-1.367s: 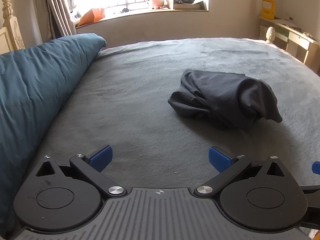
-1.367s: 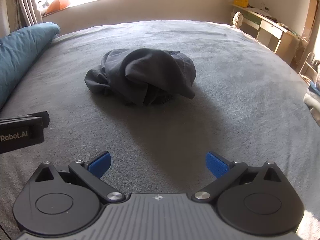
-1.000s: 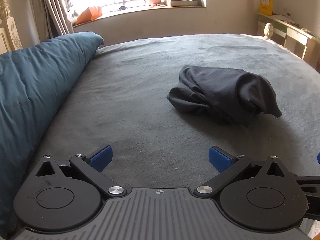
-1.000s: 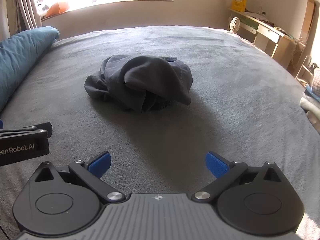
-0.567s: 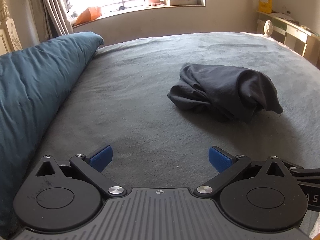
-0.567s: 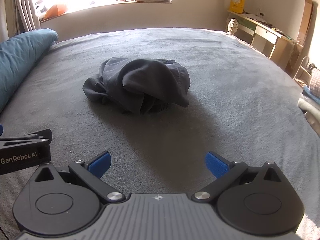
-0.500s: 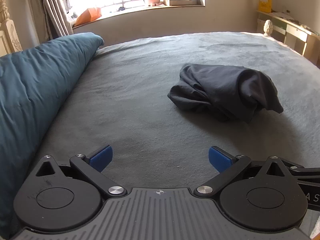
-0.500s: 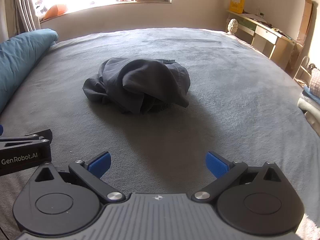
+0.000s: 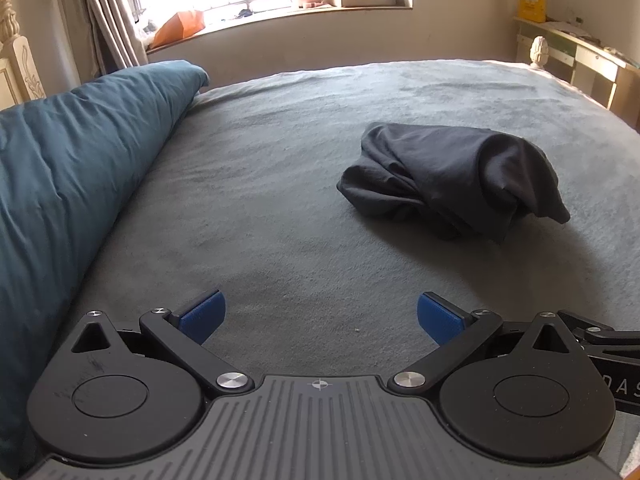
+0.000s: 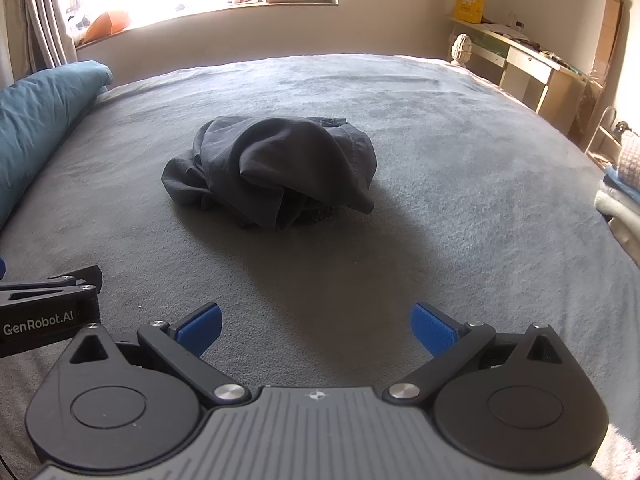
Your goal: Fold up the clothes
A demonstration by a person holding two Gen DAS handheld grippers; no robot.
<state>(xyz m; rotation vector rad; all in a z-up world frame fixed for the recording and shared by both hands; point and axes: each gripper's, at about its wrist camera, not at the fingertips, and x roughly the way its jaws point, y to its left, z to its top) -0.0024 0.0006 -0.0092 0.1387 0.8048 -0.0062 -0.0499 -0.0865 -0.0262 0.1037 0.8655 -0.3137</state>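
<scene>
A dark grey garment [image 9: 448,184] lies crumpled in a heap on the grey bed cover [image 9: 280,208]; in the right wrist view the same garment [image 10: 276,172] sits straight ahead on the bed cover [image 10: 440,200]. My left gripper [image 9: 320,316] stands open with nothing between its blue pads, well short of the heap and to its left. My right gripper [image 10: 316,328] is open too and empty, a good way in front of the heap. The body of the left gripper [image 10: 44,312] shows at the left edge of the right wrist view.
A long teal pillow [image 9: 68,176] runs along the bed's left side. A window sill with clutter [image 9: 280,4] is behind the bed. A wooden desk [image 10: 524,68] stands at the far right, and folded cloth [image 10: 620,196] lies at the right edge.
Both views have shifted only slightly; the garment heap lies in the same shape. Both grippers stay open.
</scene>
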